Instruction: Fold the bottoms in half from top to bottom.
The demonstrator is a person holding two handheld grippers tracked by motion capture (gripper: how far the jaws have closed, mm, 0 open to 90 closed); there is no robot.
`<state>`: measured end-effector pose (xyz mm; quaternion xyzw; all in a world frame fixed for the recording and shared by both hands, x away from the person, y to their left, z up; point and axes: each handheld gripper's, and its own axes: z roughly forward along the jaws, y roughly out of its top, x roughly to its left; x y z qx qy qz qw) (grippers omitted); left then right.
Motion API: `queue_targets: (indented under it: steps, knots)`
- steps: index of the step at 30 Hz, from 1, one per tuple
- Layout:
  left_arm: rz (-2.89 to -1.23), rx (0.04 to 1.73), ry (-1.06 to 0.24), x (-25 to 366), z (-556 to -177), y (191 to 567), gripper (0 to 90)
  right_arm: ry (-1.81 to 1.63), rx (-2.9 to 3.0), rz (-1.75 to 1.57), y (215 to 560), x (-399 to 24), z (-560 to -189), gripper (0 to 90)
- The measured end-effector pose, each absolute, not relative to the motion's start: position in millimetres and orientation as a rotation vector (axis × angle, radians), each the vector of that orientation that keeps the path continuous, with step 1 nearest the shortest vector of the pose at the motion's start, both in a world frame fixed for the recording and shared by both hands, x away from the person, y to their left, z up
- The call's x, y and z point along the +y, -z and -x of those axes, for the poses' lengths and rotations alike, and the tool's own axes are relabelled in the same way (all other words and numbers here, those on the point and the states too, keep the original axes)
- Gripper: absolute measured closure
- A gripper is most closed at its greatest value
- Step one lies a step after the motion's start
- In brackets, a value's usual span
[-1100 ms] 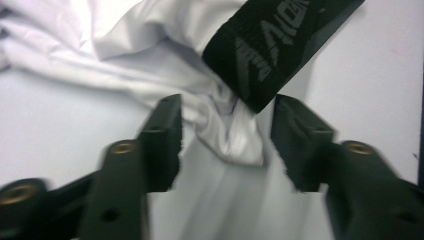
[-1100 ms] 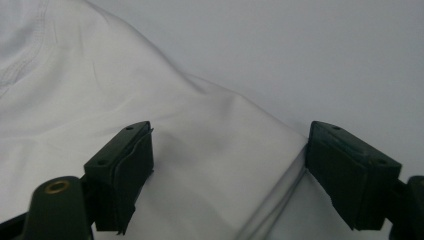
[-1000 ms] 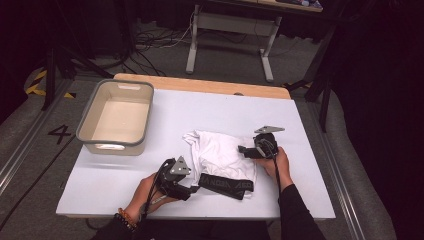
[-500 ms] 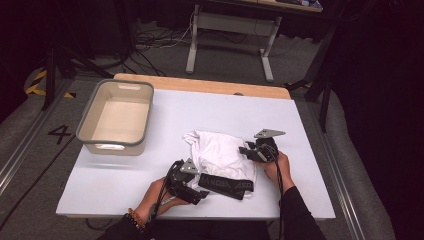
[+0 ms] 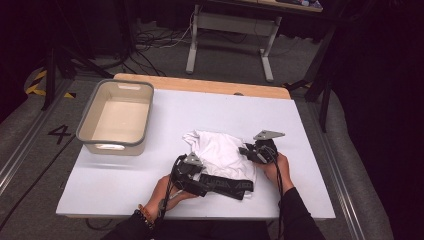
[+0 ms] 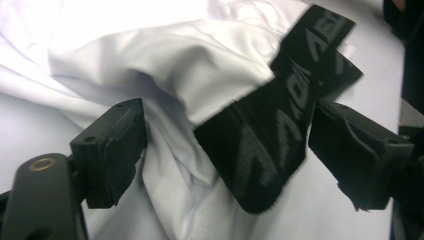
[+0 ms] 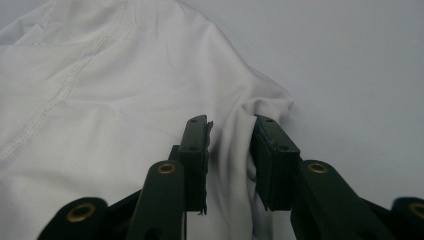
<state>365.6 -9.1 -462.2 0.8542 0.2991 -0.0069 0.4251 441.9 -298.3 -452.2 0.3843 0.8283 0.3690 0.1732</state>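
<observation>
A white garment (image 5: 220, 152) with a black lettered waistband (image 5: 227, 186) lies crumpled on the white table (image 5: 200, 110). My left gripper (image 5: 197, 181) sits at the garment's near-left corner. In the left gripper view it (image 6: 227, 135) is open wide, and the waistband's end (image 6: 280, 125) and white cloth (image 6: 150, 60) lie between the jaws. At the garment's right edge is my right gripper (image 5: 250, 152). In the right gripper view it (image 7: 230, 135) has its jaws close together, pinching a raised fold of the white cloth (image 7: 100, 100).
A beige plastic bin (image 5: 117, 117) stands at the table's left, with nothing visible inside. The table's wooden far edge (image 5: 200, 85) borders a dark floor with a desk frame (image 5: 230, 30) and cables. Bare tabletop lies beyond and to the right of the garment.
My left gripper has moved right and forward, up to the waistband's end. The right gripper has stayed at the garment's right edge.
</observation>
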Motion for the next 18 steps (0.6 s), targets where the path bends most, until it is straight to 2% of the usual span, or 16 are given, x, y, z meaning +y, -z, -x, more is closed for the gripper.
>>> queue_targets:
  steps: [3,4,5,6,8,10,11,13,15,18]
  knots:
    - [-2.169,0.733,-0.052,-15.1,-365.0,461.4,23.2,-1.047,2.349,-1.091,452.2,-298.4,-441.8,68.8]
    - [-2.205,0.709,-0.105,-19.5,-362.8,461.0,29.3,-1.043,2.348,-1.090,452.1,-298.1,-441.6,69.8]
    - [-2.205,0.709,-0.105,-19.5,-362.8,461.0,31.6,-1.043,2.348,-1.090,452.1,-298.1,-441.6,69.8]
    - [-2.217,0.692,-0.137,-21.6,-361.8,461.1,31.6,-1.043,2.347,-1.090,452.1,-298.1,-441.5,71.3]
    - [-2.258,0.627,-0.192,-24.3,-357.6,460.2,41.9,-1.046,2.346,-1.089,452.2,-298.4,-441.2,74.8]
    - [-2.260,0.617,-0.196,-24.0,-357.2,460.1,48.2,-1.046,2.347,-1.087,452.1,-298.4,-441.0,75.4]
    - [-2.262,0.607,-0.200,-22.5,-357.0,459.7,48.2,-1.045,2.348,-1.084,452.1,-298.2,-440.8,75.9]
    - [-2.253,0.571,-0.192,-19.9,-357.3,460.1,61.5,-1.043,2.344,-1.074,451.9,-297.8,-440.3,77.6]
    - [-2.252,0.552,-0.176,-20.2,-357.2,460.3,70.7,-1.043,2.342,-1.069,451.8,-297.8,-440.0,78.2]
    - [-2.260,0.523,-0.188,-21.0,-355.4,460.1,74.3,-1.057,2.340,-1.069,451.1,-298.6,-439.4,78.9]
